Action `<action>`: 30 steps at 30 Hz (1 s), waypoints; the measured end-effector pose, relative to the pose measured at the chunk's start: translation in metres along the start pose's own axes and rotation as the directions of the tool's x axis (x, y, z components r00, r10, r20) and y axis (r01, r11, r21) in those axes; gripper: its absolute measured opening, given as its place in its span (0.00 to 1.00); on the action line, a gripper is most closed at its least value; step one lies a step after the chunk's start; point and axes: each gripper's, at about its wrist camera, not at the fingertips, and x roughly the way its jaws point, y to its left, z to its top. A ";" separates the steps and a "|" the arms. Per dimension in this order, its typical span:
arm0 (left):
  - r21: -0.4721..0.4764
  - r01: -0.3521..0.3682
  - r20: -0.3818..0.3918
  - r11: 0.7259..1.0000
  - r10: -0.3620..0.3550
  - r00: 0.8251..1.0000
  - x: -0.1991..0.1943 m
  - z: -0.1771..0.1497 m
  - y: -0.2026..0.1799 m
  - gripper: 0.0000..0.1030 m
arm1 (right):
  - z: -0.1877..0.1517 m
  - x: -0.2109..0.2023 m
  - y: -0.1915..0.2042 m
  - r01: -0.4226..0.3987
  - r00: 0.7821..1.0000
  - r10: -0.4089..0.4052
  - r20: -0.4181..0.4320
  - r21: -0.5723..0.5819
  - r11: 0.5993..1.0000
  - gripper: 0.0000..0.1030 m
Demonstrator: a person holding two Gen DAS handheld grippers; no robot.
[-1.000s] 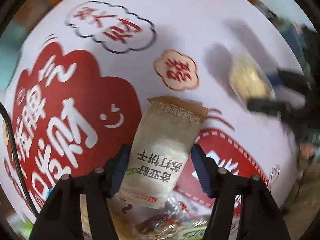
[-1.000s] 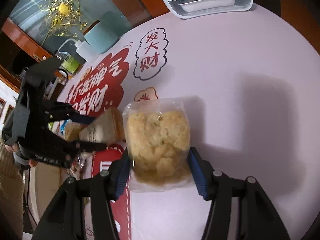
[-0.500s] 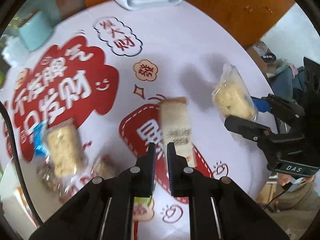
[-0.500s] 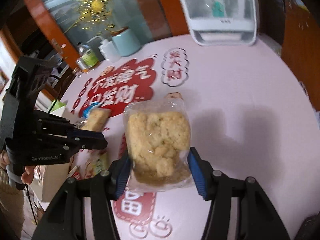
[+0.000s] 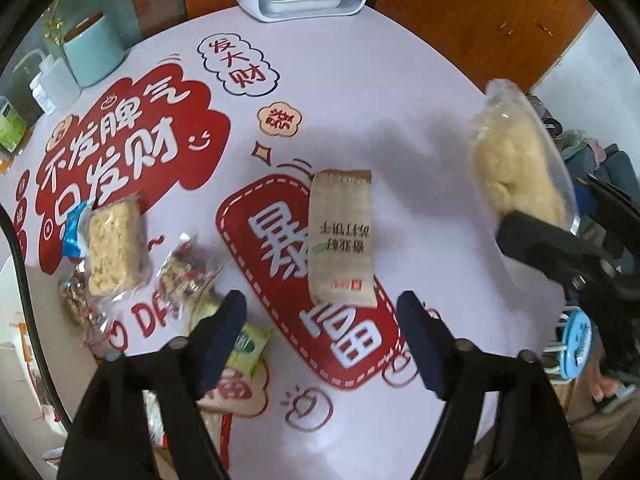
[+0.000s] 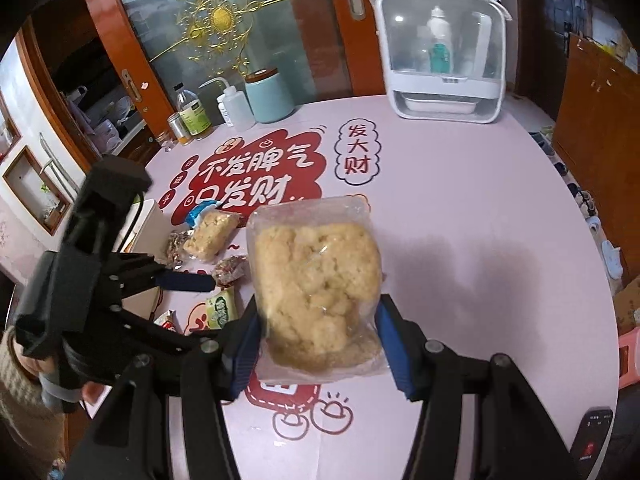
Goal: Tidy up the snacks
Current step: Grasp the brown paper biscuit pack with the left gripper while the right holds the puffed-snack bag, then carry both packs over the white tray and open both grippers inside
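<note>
Snacks on the round table (image 5: 360, 92): a tan cracker packet (image 5: 341, 240) lies flat at centre, alone on the red print. Above it the left gripper (image 5: 320, 320), jaws just opened, stands apart and empty. The right gripper (image 6: 316, 340) is clamped on a clear bag of yellow puffed snack (image 6: 316, 292), held off the table. A loose pile of packets (image 5: 120, 248) at the left edge remains unsorted; most work is judged undone.

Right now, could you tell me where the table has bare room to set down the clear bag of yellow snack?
The pink table is bare between the white appliance and the brown packet, and along the right edge. It is crowded on the left: the rice-crisp bar, nut packets and green packet cluster there.
</note>
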 end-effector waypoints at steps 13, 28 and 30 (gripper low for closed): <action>-0.002 -0.041 -0.038 0.999 0.041 0.998 0.070 0.026 -0.034 0.78 | -0.017 0.010 -0.052 0.030 0.999 -0.028 -0.026 0.095 0.995 0.54; -0.020 -0.070 -0.053 0.997 0.069 0.996 0.102 0.037 -0.035 0.51 | -0.020 0.021 -0.064 0.025 0.999 -0.020 -0.044 0.113 0.993 0.54; -0.036 -0.059 -0.028 0.998 0.058 0.998 0.103 0.036 -0.034 0.50 | -0.021 0.023 -0.065 0.025 0.999 -0.020 -0.048 0.116 0.993 0.54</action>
